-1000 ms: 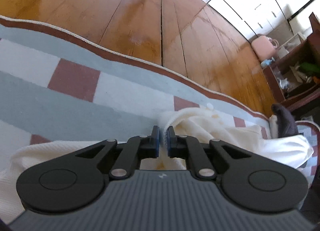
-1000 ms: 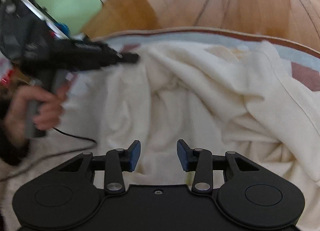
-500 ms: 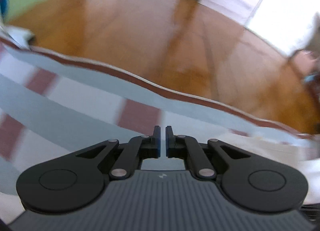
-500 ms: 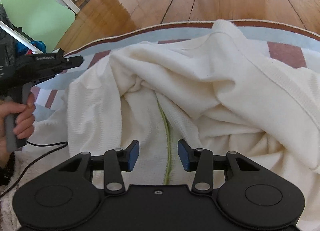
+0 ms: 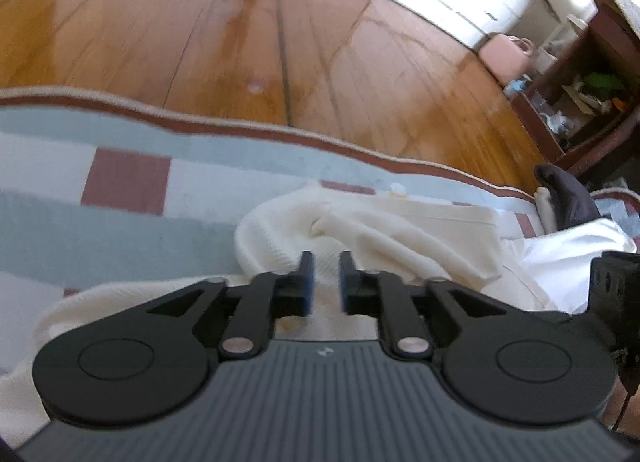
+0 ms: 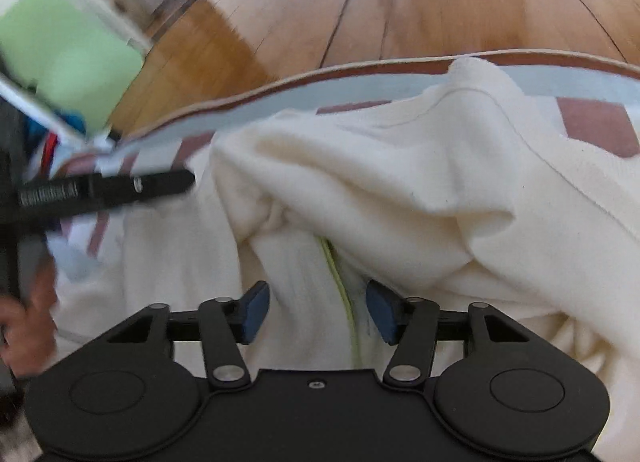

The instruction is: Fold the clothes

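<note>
Right wrist view shows the right gripper (image 6: pixel 318 310) spread wide over the crumpled cream garment (image 6: pixel 400 190) low in frame, probably seeking an edge, while the left gripper (image 5: pixel 323 282), fingers slightly apart, holds nothing.

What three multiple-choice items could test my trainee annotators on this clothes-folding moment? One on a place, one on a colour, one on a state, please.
1. Where does the cream garment lie?
A. on a checked rug
B. in a basket
C. on a chair

2. What colour is the thin line on the fabric between the right gripper's fingers?
A. red
B. yellow-green
C. black

3. How do the left gripper's jaws stand?
A. clamped on a hanger
B. shut tight
C. apart, with nothing between them

Key: 1 A, the grey, white and reddish rug shows around the cloth; 2 B, a yellow-green line runs there; 3 C, a gap shows between the pads.
</note>
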Action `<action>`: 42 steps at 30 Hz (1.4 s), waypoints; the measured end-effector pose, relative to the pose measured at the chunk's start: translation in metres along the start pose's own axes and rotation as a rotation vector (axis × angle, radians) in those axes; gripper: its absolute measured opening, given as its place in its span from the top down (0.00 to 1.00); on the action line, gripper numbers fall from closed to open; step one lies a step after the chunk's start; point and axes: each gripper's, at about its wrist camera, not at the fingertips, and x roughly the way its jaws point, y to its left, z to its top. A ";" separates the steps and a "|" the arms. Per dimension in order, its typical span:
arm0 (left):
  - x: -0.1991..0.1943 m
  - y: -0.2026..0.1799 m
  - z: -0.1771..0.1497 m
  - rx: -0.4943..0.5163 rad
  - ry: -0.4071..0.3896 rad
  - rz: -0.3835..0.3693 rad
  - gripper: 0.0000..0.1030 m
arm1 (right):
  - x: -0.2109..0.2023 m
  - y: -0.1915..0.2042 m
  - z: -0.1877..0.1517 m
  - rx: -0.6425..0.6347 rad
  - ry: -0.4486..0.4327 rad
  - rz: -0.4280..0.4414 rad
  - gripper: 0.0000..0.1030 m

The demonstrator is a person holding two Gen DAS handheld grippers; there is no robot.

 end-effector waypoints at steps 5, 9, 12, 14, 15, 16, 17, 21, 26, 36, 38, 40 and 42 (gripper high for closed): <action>-0.002 0.010 0.003 -0.060 0.002 -0.042 0.73 | -0.016 0.014 -0.001 -0.047 -0.098 0.054 0.92; -0.005 0.010 0.005 -0.071 0.000 -0.067 0.73 | -0.054 0.026 -0.014 -0.081 -0.127 0.176 0.92; -0.012 0.008 0.007 -0.068 0.003 -0.144 0.71 | -0.063 0.024 -0.026 -0.110 -0.072 0.211 0.92; -0.017 0.003 0.005 -0.054 0.014 -0.203 0.63 | -0.064 0.018 -0.032 -0.115 -0.011 0.236 0.92; -0.017 0.000 0.004 -0.044 0.024 -0.216 0.61 | -0.062 0.016 -0.035 -0.121 0.021 0.246 0.92; -0.016 -0.003 0.002 -0.033 0.034 -0.226 0.61 | -0.061 0.014 -0.037 -0.126 0.050 0.252 0.92; -0.015 -0.008 0.000 -0.012 0.049 -0.231 0.61 | -0.059 0.013 -0.037 -0.127 0.062 0.241 0.92; 0.005 -0.037 -0.010 0.131 0.142 -0.150 0.45 | -0.048 0.011 -0.032 -0.114 0.122 0.232 0.92; 0.032 -0.069 -0.030 0.371 0.168 0.083 0.84 | -0.058 0.011 -0.032 -0.114 0.135 0.179 0.91; -0.026 -0.030 0.009 0.148 -0.116 -0.117 0.93 | -0.045 -0.006 -0.013 0.018 0.012 -0.135 0.89; -0.026 -0.028 0.007 0.138 -0.118 -0.143 0.93 | -0.048 -0.008 -0.009 0.024 -0.010 -0.240 0.84; -0.022 -0.032 0.007 0.149 -0.106 -0.132 0.93 | -0.058 -0.007 -0.007 0.030 -0.069 -0.271 0.84; -0.017 -0.031 0.008 0.134 -0.084 -0.156 0.93 | -0.071 -0.003 -0.006 0.043 -0.125 -0.169 0.79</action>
